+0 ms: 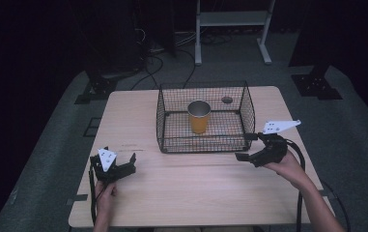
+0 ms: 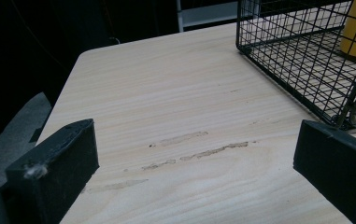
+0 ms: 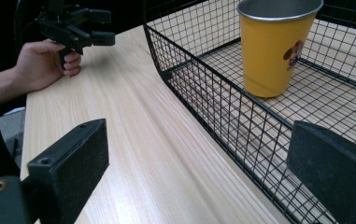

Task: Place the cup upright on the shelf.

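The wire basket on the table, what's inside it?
The basket holds one yellow cup, standing upright with its mouth open. The cup's inside looks metallic; whether anything lies at its bottom cannot be seen. The rest of the basket floor is bare mesh.

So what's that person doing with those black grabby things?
A person sits at a wooden table with a gripper in each hand. Both are open and hold nothing. The left gripper hovers near the table's front left. The right gripper is by the front right corner of a black wire basket. A yellow cup stands upright inside the basket, untouched.
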Motion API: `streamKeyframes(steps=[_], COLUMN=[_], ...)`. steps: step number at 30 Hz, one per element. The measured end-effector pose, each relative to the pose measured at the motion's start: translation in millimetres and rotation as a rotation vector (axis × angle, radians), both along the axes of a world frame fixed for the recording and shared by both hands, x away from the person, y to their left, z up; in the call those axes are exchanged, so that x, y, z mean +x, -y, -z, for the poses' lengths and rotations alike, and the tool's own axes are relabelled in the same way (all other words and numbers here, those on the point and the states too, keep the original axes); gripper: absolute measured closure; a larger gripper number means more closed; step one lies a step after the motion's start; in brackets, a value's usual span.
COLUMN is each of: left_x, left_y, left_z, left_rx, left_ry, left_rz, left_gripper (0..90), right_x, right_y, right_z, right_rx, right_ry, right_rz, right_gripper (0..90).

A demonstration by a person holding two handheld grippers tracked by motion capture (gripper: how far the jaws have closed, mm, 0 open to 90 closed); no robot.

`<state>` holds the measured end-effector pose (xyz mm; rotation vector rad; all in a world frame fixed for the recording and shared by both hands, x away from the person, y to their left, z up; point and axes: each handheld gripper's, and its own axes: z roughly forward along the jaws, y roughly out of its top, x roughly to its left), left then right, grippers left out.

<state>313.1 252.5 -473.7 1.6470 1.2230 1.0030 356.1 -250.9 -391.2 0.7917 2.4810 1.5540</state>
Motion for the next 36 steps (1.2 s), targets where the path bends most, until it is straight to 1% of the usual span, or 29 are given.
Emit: streamKeyframes(steps=[2, 4, 6, 8, 10, 11, 13, 16, 17, 19, 22, 25, 27, 28, 31, 32, 33, 34, 35, 36], left_x=[0.0, -0.1, -0.1, -0.1, -0.1, -0.1, -0.1, -0.1, -0.1, -0.1, 0.0, 0.0, 0.0, 0.0, -0.2, -0.2, -0.2, -0.2, -0.2, -0.1], left_y=[0.1, 0.1, 0.1, 0.1, 0.2, 0.1, 0.1, 0.1, 0.2, 0.3, 0.4, 0.5, 0.5, 0.6, 0.8, 1.0, 1.0, 1.0, 1.0, 0.9], left_z=[0.0, 0.0, 0.0, 0.0, 0.0, 0.0, 0.0, 0.0, 0.0, 0.0, 0.1, 0.1, 0.1, 0.1, 0.1, 0.1, 0.1, 0.1, 0.1, 0.1], left_rx=[0.001, 0.001, 0.0, 0.001, 0.001, 0.001, 0.001, 0.002, 0.001, 0.002, 0.001, 0.002, 0.003, 0.003, 0.005, 0.009, 0.009, 0.01, 0.01, 0.011], left_ry=[0.0, 0.0, 0.0, 0.0, 0.001, 0.0, 0.0, 0.0, 0.0, -0.001, 0.0, 0.0, -0.001, -0.001, -0.001, -0.001, -0.001, -0.001, 0.0, 0.0], left_rz=[0.0, 0.0, 0.0, 0.0, 0.0, 0.0, 0.0, -0.001, -0.001, -0.003, -0.004, -0.004, -0.004, -0.004, -0.003, -0.002, -0.002, -0.001, -0.001, -0.001], left_gripper=[0.0, 0.0, 0.0, 0.0, 0.0, 0.0, 0.0, 0.0, 0.0, 0.0, 0.0, 0.0, 0.0, 0.0, 0.0, 0.0, 0.0, 0.0, 0.0, 0.0], right_x=[-1.6, -3.9, -6.0, -8.4, -10.1, -11.0, -14.9, -16.9, -19.3, -22.0, -24.9, -31.0, -32.3, -36.1, -40.0, -44.8, -44.8, -50.9, -54.1, -54.1], right_y=[0.1, 0.1, 0.5, 1.2, 2.9, 3.6, 5.9, 7.3, 9.3, 10.6, 12.3, 16.2, 16.8, 19.4, 21.2, 24.1, 24.1, 26.6, 28.4, 28.4], right_z=[0.8, 1.7, 3.4, 5.4, 7.1, 7.4, 8.8, 10.5, 13.4, 16.0, 18.6, 24.7, 26.1, 30.8, 34.7, 40.8, 40.8, 46.5, 50.2, 50.2], right_rx=[0.002, 0.004, 0.012, 0.01, 0.02, 0.022, 0.031, 0.035, 0.043, 0.04, 0.05, 0.061, 0.059, 0.074, 0.067, 0.072, 0.072, 0.066, 0.086, 0.086], right_ry=[-0.01, 0.004, -0.005, -0.002, -0.004, -0.01, 0.001, 0.001, -0.004, -0.003, -0.004, -0.011, -0.011, -0.023, -0.019, -0.026, -0.026, -0.021, -0.022, -0.022], right_rz=[-0.005, -0.002, -0.008, -0.004, -0.002, 0.0, 0.004, 0.009, 0.013, 0.018, 0.023, 0.03, 0.034, 0.038, 0.046, 0.059, 0.059, 0.077, 0.082, 0.082], right_gripper=[5.2, 5.2, 5.2, 5.2, 5.2, 5.2, 5.2, 5.2, 5.2, 5.2, 5.2, 5.2, 5.2, 5.2, 5.2, 5.2, 5.2, 5.2, 5.2, 5.2])
